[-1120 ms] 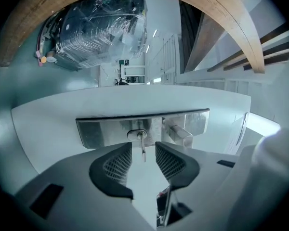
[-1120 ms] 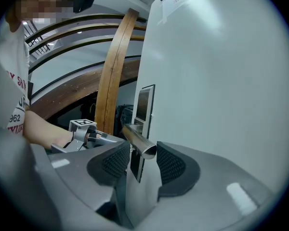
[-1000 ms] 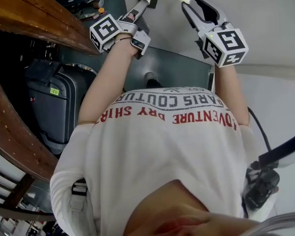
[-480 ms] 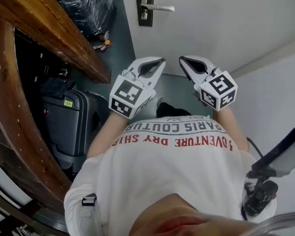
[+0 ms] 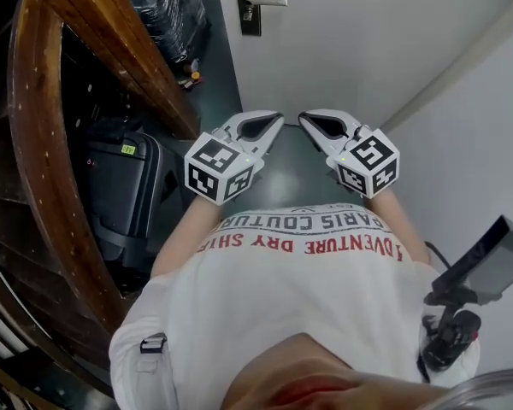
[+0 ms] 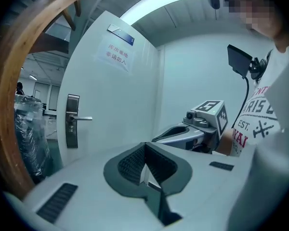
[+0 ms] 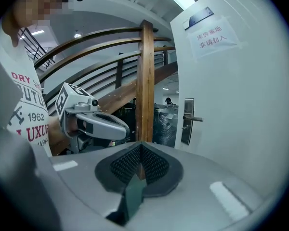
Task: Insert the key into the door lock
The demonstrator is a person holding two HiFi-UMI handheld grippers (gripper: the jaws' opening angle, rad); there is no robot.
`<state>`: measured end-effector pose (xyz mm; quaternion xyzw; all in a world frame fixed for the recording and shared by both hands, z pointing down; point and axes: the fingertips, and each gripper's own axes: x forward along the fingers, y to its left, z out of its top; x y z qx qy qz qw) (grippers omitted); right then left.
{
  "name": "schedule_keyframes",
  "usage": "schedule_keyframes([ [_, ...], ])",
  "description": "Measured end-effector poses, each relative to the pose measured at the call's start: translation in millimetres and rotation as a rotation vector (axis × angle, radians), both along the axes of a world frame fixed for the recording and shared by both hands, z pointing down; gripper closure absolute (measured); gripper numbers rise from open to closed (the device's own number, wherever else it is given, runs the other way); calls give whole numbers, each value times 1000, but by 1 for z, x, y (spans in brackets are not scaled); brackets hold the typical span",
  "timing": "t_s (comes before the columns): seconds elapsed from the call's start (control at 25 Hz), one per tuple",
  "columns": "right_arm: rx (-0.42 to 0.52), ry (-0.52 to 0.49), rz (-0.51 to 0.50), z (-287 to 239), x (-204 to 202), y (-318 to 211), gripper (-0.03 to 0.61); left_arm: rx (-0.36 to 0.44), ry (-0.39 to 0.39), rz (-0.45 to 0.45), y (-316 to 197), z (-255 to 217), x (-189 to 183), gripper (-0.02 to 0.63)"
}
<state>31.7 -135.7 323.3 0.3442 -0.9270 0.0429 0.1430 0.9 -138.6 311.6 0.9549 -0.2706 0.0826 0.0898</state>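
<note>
The white door's metal lock plate (image 5: 250,5) with its lever handle (image 5: 269,2) stands far off at the top of the head view. It also shows in the left gripper view, lock plate (image 6: 72,121), and in the right gripper view, lock plate (image 7: 187,121). No key is clear at this distance. My left gripper (image 5: 276,118) and right gripper (image 5: 306,118) hang side by side in front of my chest, well short of the door. Both are shut with nothing between their pads (image 6: 135,160) (image 7: 151,162). Each gripper view shows the other gripper beside it.
A curved wooden stair rail (image 5: 111,49) and a wooden post (image 7: 145,81) run along the left. A dark suitcase (image 5: 124,186) stands under the rail, with a wrapped black bundle (image 5: 167,7) near the door. A paper sign (image 6: 116,56) hangs on the door. A device on a stand (image 5: 483,267) sits at my right.
Both grippers have drawn back from the lock and handle toward my chest and their jaws have closed. The left one has rolled. The door now looks farther away.
</note>
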Motion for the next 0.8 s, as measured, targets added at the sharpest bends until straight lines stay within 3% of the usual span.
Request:
schedule_keyframes([
  [0.24,-79,-20,82,45,51,156,577,-69,-7,20,150,39,47,612],
  [0.48,-125,-58,28,119,112,252,577,-132,-49,-7,245,107,113,612],
  [0.6,-96,-66,16,101,121,291,577,-153,-16,-1,294,98,126,612],
  [0.8,-58,-34,23,35,86,376,577,-123,11,-9,378,36,90,612],
])
